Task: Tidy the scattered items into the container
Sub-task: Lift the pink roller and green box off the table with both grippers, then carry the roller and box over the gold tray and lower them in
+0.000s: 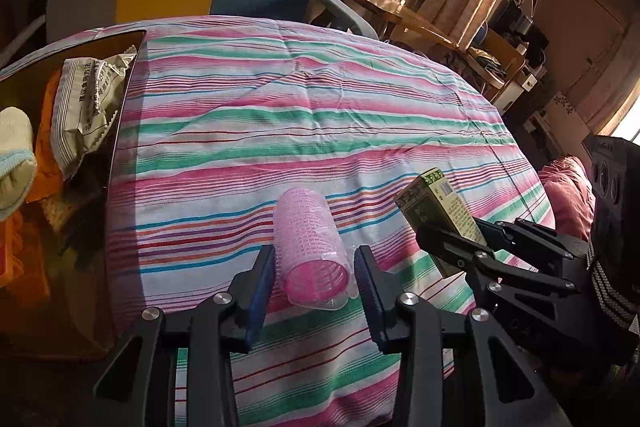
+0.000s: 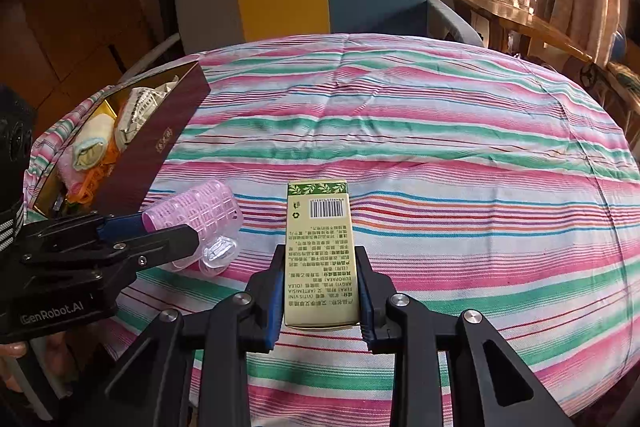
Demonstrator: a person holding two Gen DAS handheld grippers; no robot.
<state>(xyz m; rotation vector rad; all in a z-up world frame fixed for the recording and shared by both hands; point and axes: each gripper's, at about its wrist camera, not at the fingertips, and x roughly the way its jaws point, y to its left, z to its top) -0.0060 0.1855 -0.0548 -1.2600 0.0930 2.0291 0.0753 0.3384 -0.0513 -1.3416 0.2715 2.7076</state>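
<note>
Grippers are working together: the left gripper [image 1: 314, 267] is sitting wide around the pink roller [image 1: 310, 251], the right gripper [image 2: 320, 287] is squeezing the green box [image 2: 319, 251], so both should travel gently toward the container [image 2: 160, 143] at ten o'clock.

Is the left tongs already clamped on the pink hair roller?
No, the left tongs straddle the pink hair roller with a gap on the right side.
</note>
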